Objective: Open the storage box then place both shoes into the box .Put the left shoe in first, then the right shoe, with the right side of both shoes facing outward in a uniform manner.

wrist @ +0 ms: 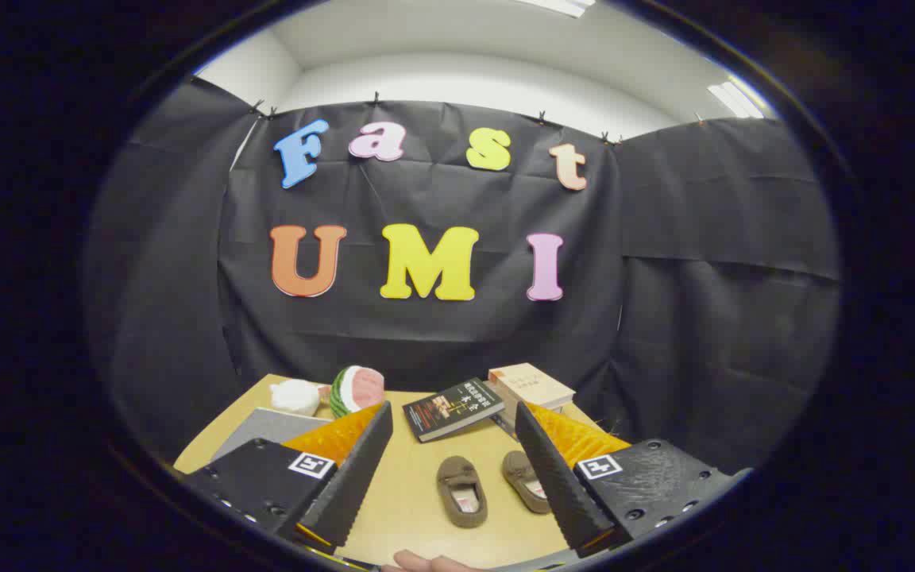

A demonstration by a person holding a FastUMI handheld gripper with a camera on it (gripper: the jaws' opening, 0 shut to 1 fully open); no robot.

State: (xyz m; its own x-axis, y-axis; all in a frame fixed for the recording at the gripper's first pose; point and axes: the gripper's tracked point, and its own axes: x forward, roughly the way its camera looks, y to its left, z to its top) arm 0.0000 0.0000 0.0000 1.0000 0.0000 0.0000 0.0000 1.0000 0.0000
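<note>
Two small brown slip-on shoes lie on the wooden table [418, 485], toes pointing away from me. One shoe [461, 490] rests between my fingers; the other shoe [524, 478] is partly hidden behind the right finger. A grey flat storage box [265, 427] sits at the left, partly covered by my left finger. My gripper [453, 465] hovers above the table, open, with nothing between its fingers.
A dark book [453, 408] and a stack of pale books [530, 387] lie beyond the shoes. A watermelon-slice plush [357, 388] and a white plush [295, 396] sit at the back left. A fingertip [426, 562] of a person shows at the near edge.
</note>
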